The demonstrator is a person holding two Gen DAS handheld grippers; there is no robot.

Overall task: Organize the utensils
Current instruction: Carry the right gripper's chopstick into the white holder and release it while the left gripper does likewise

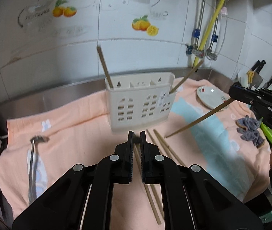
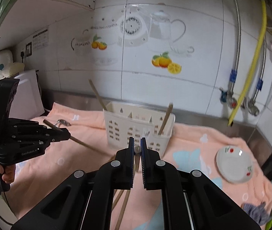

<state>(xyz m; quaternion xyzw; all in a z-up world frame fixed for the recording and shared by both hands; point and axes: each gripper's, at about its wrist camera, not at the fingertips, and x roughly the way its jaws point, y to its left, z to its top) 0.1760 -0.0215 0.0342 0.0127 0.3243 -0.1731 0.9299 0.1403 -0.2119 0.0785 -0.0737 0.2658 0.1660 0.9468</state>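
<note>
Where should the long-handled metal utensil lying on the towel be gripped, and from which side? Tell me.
Grip the metal utensil at mid-handle, coming from above with the jaws set crosswise over it. It lies flat on the peach towel, so no side approach gets under it. The handle is straight and slim, with bare towel on both sides. The head at the far end looks wider and uneven.
</note>
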